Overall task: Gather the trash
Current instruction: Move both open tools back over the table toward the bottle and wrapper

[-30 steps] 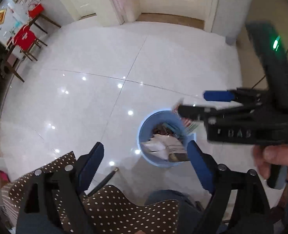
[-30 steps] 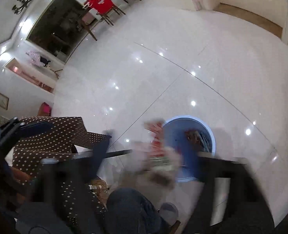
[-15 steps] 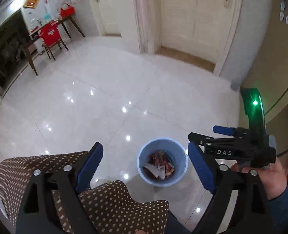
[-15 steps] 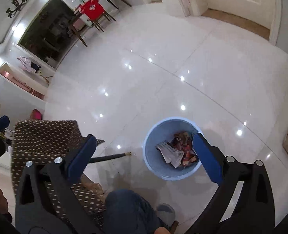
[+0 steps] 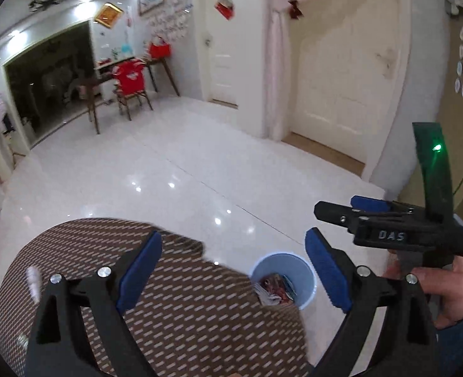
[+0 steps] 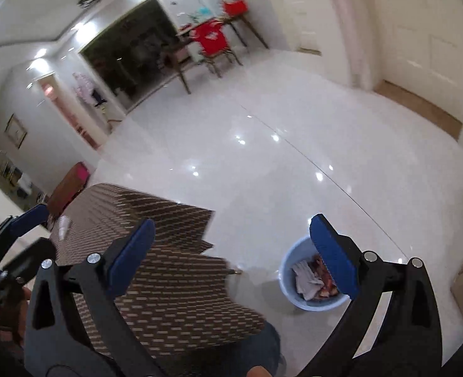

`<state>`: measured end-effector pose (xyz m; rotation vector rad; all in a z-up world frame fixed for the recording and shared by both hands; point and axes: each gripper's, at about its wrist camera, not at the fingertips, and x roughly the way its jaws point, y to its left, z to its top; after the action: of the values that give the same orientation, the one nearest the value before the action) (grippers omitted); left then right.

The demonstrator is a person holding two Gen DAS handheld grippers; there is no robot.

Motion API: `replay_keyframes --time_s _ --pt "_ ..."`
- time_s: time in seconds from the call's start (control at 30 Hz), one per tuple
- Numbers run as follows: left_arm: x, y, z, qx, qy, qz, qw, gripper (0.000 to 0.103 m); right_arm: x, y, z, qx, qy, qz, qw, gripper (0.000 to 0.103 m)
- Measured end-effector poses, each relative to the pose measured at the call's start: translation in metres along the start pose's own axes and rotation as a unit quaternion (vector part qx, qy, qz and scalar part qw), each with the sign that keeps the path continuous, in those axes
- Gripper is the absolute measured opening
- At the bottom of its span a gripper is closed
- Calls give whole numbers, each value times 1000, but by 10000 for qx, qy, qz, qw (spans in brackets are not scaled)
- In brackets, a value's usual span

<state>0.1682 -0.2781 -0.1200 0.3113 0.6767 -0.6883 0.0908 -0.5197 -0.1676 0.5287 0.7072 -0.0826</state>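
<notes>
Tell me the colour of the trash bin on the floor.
Light blue trash bin, clearest in the right wrist view.

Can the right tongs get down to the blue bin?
Probably yes: the right tongs are open and empty, and the blue bin stands open on the floor below, beside the dotted table.

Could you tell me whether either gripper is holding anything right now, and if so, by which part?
Nothing is held. The left gripper and the right gripper both have their jaws spread wide with nothing between them; the trash lies in the blue bin.
</notes>
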Motion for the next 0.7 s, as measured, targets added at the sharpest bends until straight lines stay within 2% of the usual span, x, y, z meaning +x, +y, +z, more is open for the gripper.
replay_keyframes --time_s 0.23,0.4,0.53,0.67,0.7 --pt "-47 67 -33 -496 -248 520 9971 92 1 86 -3 -596 -22 304 9978 97" --pt "-80 114 -64 -806 -344 984 9913 92 11 140 -13 -1002 71 492 9937 97" --pt "-97 151 -94 -1168 -325 1492 9813 92 25 180 -20 -1255 177 664 9897 97" --pt "-108 196 -122 -1674 -105 1721 9707 92 45 217 -28 -1504 324 791 9849 97" --pt "-110 213 -135 -1870 -40 1824 9653 92 50 224 -30 -1562 367 815 9837 97"
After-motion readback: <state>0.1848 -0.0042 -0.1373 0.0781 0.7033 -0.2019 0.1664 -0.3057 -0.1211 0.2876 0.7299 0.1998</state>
